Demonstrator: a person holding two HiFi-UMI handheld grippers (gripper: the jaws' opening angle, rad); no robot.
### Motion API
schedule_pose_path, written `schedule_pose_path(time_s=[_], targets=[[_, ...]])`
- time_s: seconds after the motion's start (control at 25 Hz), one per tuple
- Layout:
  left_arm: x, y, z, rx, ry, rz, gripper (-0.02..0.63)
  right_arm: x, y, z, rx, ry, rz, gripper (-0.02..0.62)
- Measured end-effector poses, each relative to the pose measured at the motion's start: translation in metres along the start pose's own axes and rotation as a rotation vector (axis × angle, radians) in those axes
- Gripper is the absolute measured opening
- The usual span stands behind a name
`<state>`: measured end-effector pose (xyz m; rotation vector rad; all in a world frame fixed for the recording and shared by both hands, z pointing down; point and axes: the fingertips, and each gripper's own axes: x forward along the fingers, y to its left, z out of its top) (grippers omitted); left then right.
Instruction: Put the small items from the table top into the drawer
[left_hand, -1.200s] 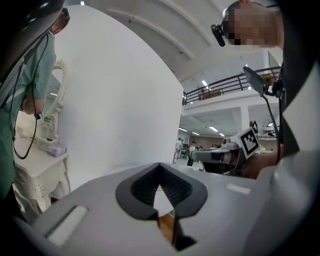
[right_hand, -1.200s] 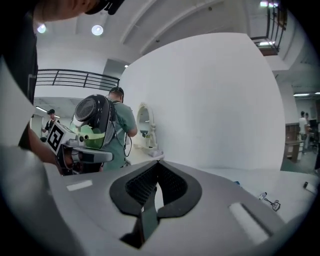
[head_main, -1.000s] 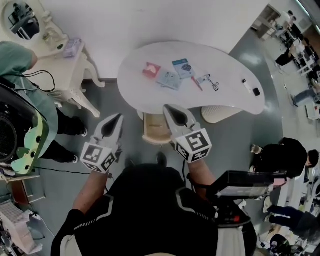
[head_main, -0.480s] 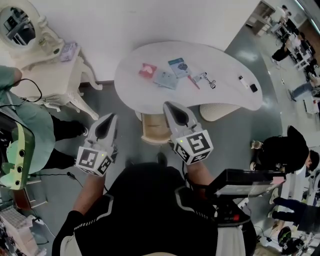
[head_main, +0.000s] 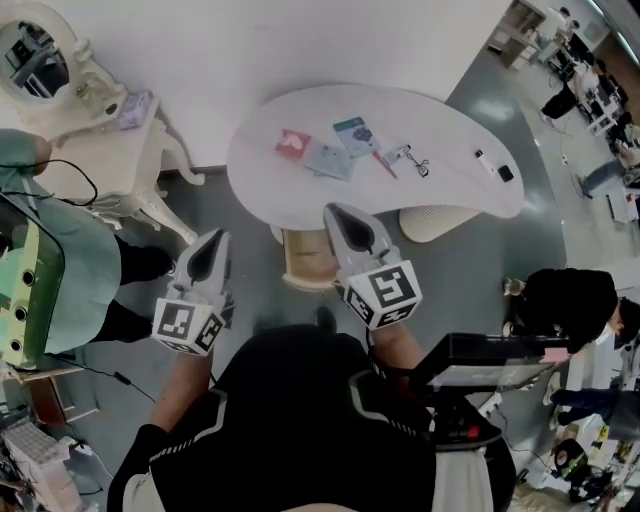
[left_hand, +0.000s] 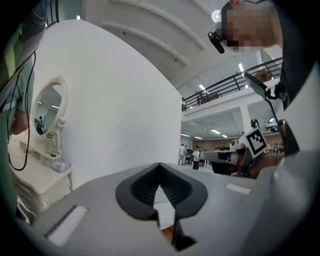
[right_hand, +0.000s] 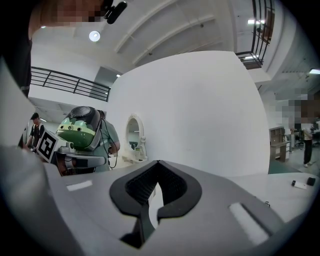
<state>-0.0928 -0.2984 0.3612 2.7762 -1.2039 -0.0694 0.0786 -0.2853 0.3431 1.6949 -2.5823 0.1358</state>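
Two grippers are held low in front of the person, both pressed together with nothing between the jaws. The left gripper (head_main: 214, 240) points up over the grey floor, well short of the table. The right gripper (head_main: 336, 213) has its tip just at the near edge of the white, curved table (head_main: 270, 190). Between the two tips, a tan drawer (head_main: 308, 258) sticks out open from under that edge.

All the small items lie on the table top, beyond the grippers: a pink packet (head_main: 293, 143), a blue-grey packet (head_main: 329, 160) touching it, a blue card (head_main: 357, 133) and a red stick (head_main: 386, 165). Farther right, well apart, lie a small white piece (head_main: 485, 160) and a small black piece (head_main: 507, 174). Off to the left stands a white dressing table (head_main: 105, 160) with an oval mirror (head_main: 35, 55).
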Motion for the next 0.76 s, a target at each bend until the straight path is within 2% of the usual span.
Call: schedule_pose_path(time_s=[0.52,0.76], targets=[[0.0002,0.0011,0.0014,0.032,-0.009,0.058,0.000,-0.0075,-0.0038,0.0008,0.014,-0.019,0.005,0.000],[0.0024,0.0038,0.0047,0.025,-0.011,0.054,0.000,-0.0036,-0.0044,0.0006,0.007,-0.005,0.006,0.000]])
